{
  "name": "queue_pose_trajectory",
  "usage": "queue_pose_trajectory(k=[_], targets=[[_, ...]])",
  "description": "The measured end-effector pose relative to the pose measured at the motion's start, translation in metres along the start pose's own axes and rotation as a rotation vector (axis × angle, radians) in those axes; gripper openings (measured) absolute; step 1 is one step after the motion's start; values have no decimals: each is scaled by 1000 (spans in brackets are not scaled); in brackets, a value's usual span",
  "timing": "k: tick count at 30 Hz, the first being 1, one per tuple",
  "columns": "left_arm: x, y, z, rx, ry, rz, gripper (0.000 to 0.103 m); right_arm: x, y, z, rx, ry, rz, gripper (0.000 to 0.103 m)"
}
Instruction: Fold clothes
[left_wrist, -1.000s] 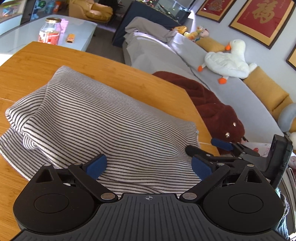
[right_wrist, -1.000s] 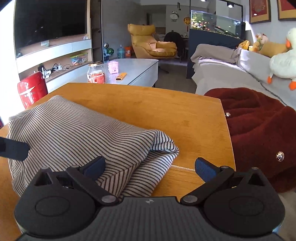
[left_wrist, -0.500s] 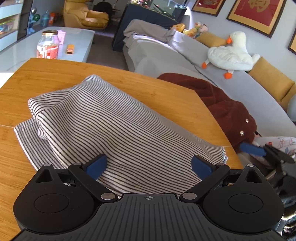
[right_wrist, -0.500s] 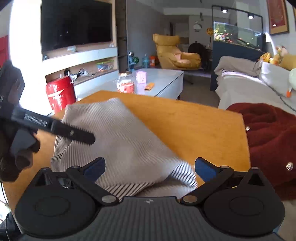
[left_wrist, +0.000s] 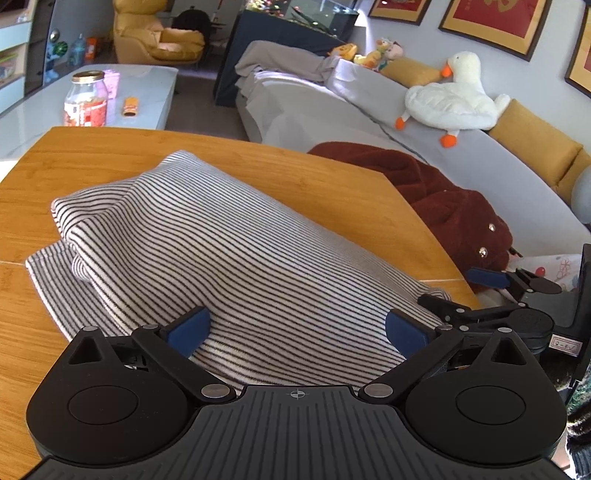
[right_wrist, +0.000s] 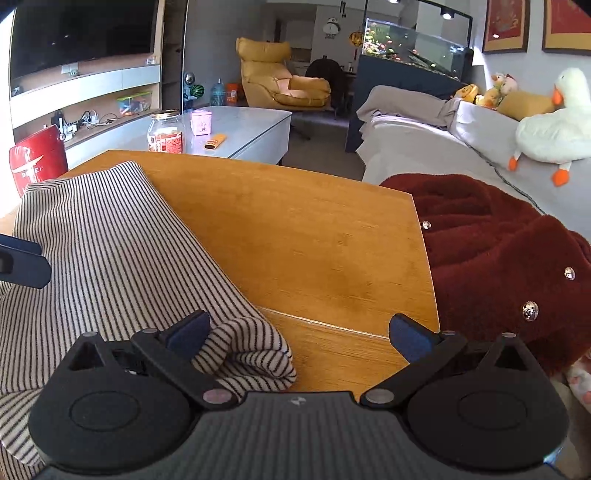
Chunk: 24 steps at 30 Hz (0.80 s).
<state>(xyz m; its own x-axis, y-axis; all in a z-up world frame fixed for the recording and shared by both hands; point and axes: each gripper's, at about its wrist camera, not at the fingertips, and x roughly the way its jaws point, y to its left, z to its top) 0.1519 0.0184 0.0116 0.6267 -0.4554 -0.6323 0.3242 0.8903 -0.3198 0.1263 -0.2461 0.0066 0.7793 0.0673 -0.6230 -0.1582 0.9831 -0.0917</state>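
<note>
A black-and-white striped garment (left_wrist: 229, 258) lies folded in a thick bundle on the wooden table (left_wrist: 325, 184). My left gripper (left_wrist: 297, 330) hovers open over its near edge, both blue pads just above the cloth. My right gripper (left_wrist: 463, 291) shows at the garment's right corner in the left wrist view. In the right wrist view the striped garment (right_wrist: 110, 251) fills the left side. Its rolled corner lies between the fingers of the open right gripper (right_wrist: 299, 334), against the left pad. One finger of the left gripper (right_wrist: 20, 258) pokes in at the left edge.
A dark red fleece garment (right_wrist: 498, 258) is heaped just past the table's right edge, against a grey sofa (left_wrist: 369, 110) with a white plush duck (left_wrist: 450, 103). A jar (right_wrist: 166, 131) stands on the white coffee table beyond the far edge. Bare wood (right_wrist: 314, 240) lies right of the stripes.
The right gripper, lifted and drawn back half a second ago, has come down again at the garment's right corner. The left gripper has drawn back slightly; the garment looks unmoved.
</note>
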Motion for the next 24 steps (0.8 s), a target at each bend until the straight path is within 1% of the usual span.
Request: queue_pose_trajectory(k=[2, 4, 6, 11, 13, 15, 17, 19, 22, 23, 24], targets=[[2, 2, 2, 17, -4, 9, 103, -4, 4, -3, -3, 4, 8, 103], [4, 5, 5, 23, -7, 20, 103, -10, 9, -7, -1, 10, 35, 103], [6, 10, 10, 22, -8, 25, 103, -15, 13, -10, 11, 28, 81, 103], [12, 24, 22, 15, -11, 18, 103, -18, 21, -18, 95, 81, 217, 103], [9, 27, 24, -5, -16, 12, 103, -18, 25, -18, 102, 80, 232, 103], [-2, 29, 23, -25, -29, 33, 103, -19, 28, -19, 96, 77, 242, 103], [-17, 28, 17, -14, -42, 56, 103, -20, 31, -20, 86, 74, 256, 103], [-30, 27, 7, 0, -27, 51, 103, -20, 33, -21, 86, 73, 259, 103], [-38, 27, -13, 30, 35, 62, 103, -19, 32, -17, 84, 91, 271, 103], [-39, 28, -20, 42, 57, 78, 103, -17, 30, -13, 93, 102, 285, 103], [-40, 29, -26, 47, 74, 93, 103, -18, 27, -9, 108, 96, 304, 103]])
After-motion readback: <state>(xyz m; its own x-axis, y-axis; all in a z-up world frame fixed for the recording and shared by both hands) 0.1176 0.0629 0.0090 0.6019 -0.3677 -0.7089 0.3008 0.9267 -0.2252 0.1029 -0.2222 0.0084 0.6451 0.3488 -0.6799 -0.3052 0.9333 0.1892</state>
